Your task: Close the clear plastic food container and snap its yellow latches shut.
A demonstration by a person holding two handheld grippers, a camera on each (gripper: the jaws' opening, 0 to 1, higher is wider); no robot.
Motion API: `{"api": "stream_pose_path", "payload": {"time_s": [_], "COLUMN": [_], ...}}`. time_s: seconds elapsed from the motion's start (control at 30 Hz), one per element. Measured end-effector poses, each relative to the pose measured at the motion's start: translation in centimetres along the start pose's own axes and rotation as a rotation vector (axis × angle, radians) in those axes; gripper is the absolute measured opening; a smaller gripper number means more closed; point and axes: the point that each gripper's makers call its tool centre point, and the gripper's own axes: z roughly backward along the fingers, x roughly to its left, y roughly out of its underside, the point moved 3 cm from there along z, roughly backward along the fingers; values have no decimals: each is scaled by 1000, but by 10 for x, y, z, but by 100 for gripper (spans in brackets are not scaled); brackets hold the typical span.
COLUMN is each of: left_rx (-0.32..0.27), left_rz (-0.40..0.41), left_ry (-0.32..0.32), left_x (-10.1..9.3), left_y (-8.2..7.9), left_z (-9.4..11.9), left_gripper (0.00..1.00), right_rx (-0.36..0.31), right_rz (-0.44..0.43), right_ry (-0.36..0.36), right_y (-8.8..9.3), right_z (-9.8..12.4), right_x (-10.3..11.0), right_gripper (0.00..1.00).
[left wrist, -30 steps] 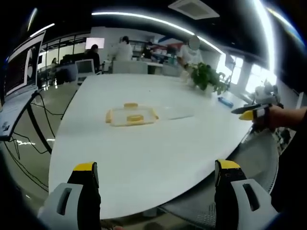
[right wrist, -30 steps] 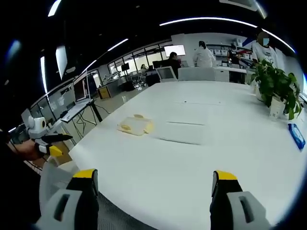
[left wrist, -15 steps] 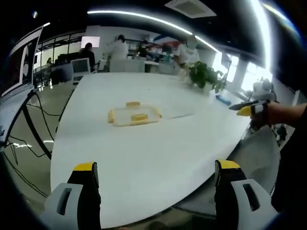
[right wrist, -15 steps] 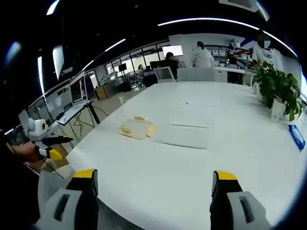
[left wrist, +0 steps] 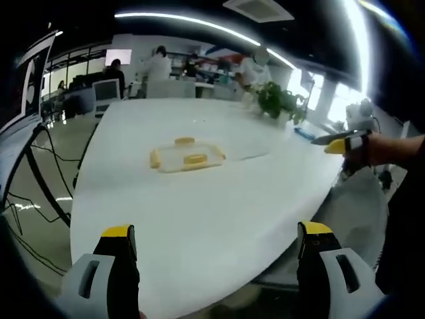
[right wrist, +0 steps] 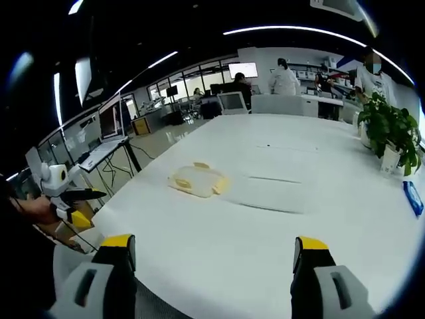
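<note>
Two tools are up, one in each hand, and both stand with jaws spread wide and nothing between them. In the left gripper view the left tool (left wrist: 216, 242) hangs over the near edge of the white table (left wrist: 199, 212); in the right gripper view the right tool (right wrist: 211, 251) does the same from another side of it. Each shows in the other's view as well — the right tool (left wrist: 335, 143) at the far right, held by a hand (left wrist: 382, 147) beyond the table's edge, and the left tool (right wrist: 70, 203) at the far left, off the table's corner.

Well ahead of both lies the clear plastic food container (left wrist: 186, 158), flat on the table and apart from either tool. Its yellow latches (left wrist: 193, 159) stick out at its sides. Just beside it a clear lid (right wrist: 272, 193) lies flat on the table, not on the container.

Further along the table stands a potted plant (right wrist: 392, 133), with a blue item (right wrist: 413, 197) lying near it. Beyond the table, people (left wrist: 158, 65) stand among desks and monitors, and a laptop (right wrist: 109, 129) sits open on a stand to the side.
</note>
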Motion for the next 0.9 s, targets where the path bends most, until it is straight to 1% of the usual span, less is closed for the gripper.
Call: {"api": "stream_pose_path", "payload": {"time_s": [0.13,0.23,0.43,0.53,0.6,0.7,0.9], "left_rx": [4,15,9,13,21,15,20], "left_rz": [-10,-24,-19,-23,-27,-23,-22], "left_ry": [17,26,20,22,18,19,14], "left_x": [2,6,12,13,15,15,18], "left_y": [0,3,3,6,9,6,8], "left_z": [0,-2,1,1,1,4,4], "left_gripper": [99,99,99,99,99,99,99], "right_rx": [3,4,18,22,24,35,44], "right_rz": [-1,-5,5,14,19,32,58], "right_ry": [8,13,9,8,3,-3,-37], "right_y": [-1,-2,-4,-6,-6,-6,-11], "right_z": [-3,-6,-13,-16,-17,-21,-27], "right_x": [5,6,7,10,13,17,28], "right_gripper": [100,100,100,100,100,100,100]}}
